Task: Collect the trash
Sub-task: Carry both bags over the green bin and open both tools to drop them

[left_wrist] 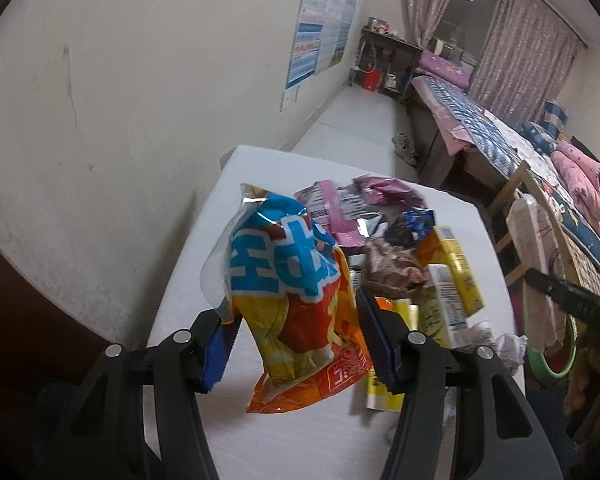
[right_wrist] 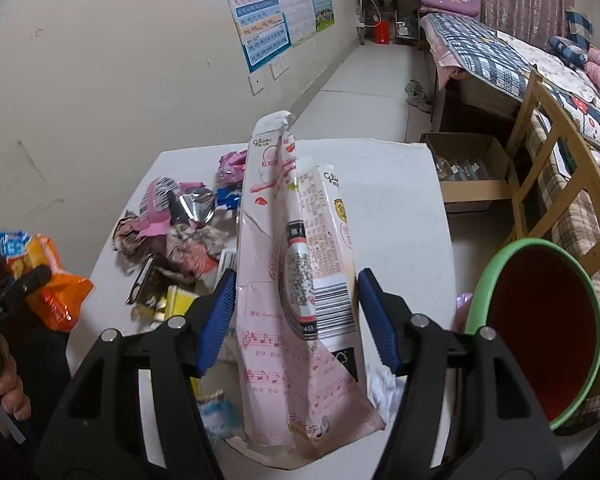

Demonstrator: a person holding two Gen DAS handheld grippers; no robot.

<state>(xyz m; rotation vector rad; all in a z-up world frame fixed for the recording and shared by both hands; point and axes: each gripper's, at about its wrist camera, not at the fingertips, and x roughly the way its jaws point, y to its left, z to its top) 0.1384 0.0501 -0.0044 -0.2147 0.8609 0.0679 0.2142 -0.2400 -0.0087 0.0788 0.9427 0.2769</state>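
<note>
Trash was clamped in both grippers, the left gripper point(left_wrist: 296, 344) pinching an orange snack bag point(left_wrist: 296, 312) and the right gripper point(right_wrist: 296, 320) a flattened pink carton point(right_wrist: 296, 280), above the white table point(right_wrist: 400, 208), where a wrapper pile point(right_wrist: 180, 232) remained, the green-rimmed bin point(right_wrist: 540, 332) beside the table.

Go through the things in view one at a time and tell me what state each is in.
Left hand-held gripper: shut on snack bag.
Snack bag: lifted, crumpled.
Right hand-held gripper: shut on pink box.
Pink box: flattened, torn, lifted.
Bin: open, nothing visible inside.
Wrappers: heaped on table.
</note>
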